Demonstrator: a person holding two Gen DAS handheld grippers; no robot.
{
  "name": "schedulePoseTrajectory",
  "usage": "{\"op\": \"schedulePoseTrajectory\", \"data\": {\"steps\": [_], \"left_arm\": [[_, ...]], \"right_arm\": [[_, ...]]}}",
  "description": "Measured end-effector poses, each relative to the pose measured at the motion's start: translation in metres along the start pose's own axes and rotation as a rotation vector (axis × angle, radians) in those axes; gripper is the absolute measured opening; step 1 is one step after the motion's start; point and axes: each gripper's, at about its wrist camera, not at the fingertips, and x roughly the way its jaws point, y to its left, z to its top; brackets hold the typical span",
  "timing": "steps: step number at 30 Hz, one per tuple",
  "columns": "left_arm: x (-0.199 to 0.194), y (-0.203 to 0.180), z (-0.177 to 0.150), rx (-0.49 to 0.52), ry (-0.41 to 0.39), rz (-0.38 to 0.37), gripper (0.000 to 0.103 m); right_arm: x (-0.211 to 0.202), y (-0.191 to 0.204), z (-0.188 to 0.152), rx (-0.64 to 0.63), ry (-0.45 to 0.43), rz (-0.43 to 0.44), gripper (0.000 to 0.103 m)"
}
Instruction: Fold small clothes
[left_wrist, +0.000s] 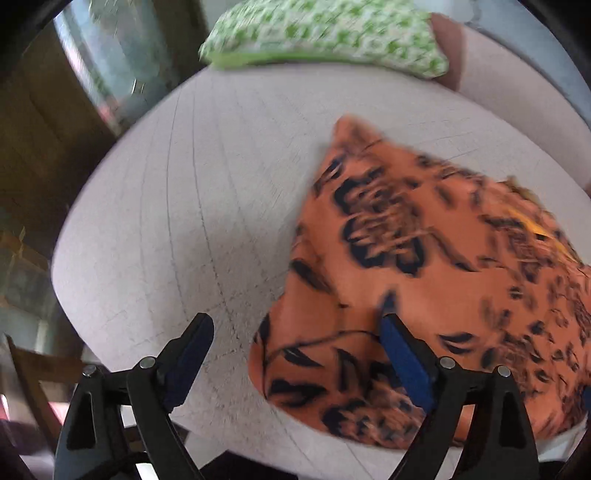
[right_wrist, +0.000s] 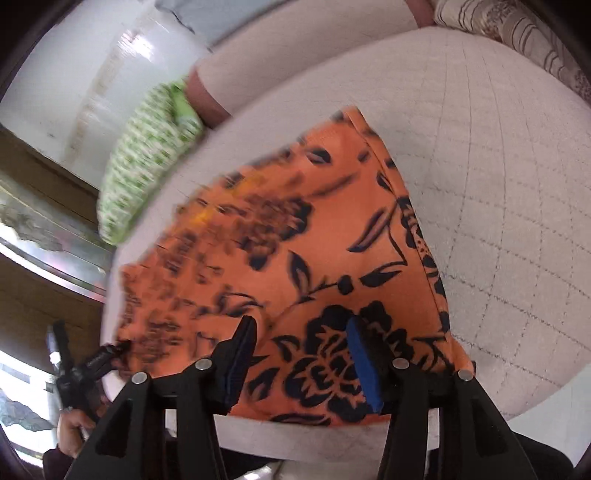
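Broadly, a white quilted surface (left_wrist: 177, 229), stitched in a grid of squares, fills most of both views; whether it is a bed or a cushioned seat cannot be told. On it lies an orange cloth (left_wrist: 424, 280) printed with dark flowers and leaves, spread mostly flat. In the left wrist view it sits on the right half of the surface, its long axis running from the near edge toward the far right, with one corner pointing to the far side. In the right wrist view the same cloth (right_wrist: 306, 258) lies centre-left, a hemmed edge running down its right side from a far corner to the near right.

A green-and-white patterned cushion (left_wrist: 325, 33) rests at the far edge of the surface, well apart from the cloth; motion blur softens it.

Only the right wrist view shows a striped beige cushion (right_wrist: 517, 33) at the far right. It alone also shows the left tool from outside, at the near left beside the cloth's left edge, held in a hand (right_wrist: 74, 428). Only the left wrist view shows the bare left half of the quilted surface.

The left tool (left_wrist: 297, 354) is spread wide, its right finger over the cloth's near part and its left finger over bare quilting. The right tool (right_wrist: 301, 354) is also spread, both fingers above the cloth's near edge, gripping nothing.
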Motion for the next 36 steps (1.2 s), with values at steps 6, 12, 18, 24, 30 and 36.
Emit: {"op": "schedulePoseTrajectory", "data": {"steps": [6, 12, 18, 24, 30, 36], "left_arm": [[-0.100, -0.022, -0.009, 0.089, -0.210, -0.059, 0.092], [-0.191, -0.048, -0.025, 0.154, -0.398, -0.162, 0.092], [-0.247, -0.065, -0.054, 0.225, -0.540, -0.216, 0.093], [-0.250, -0.068, -0.081, 0.240, -0.561, -0.230, 0.095], [-0.229, -0.055, -0.088, 0.181, -0.513, -0.203, 0.095], [-0.219, -0.039, -0.082, 0.126, -0.497, -0.171, 0.095]], "right_arm": [[-0.064, 0.008, 0.000, -0.038, -0.197, 0.100, 0.054], [-0.134, 0.031, 0.001, -0.076, -0.327, 0.110, 0.057], [-0.192, 0.071, -0.012, -0.164, -0.484, 0.122, 0.064], [-0.212, 0.102, -0.035, -0.268, -0.563, 0.105, 0.066], [-0.191, 0.117, -0.045, -0.312, -0.524, 0.094, 0.066], [-0.169, 0.129, -0.047, -0.328, -0.487, 0.079, 0.066]]}}
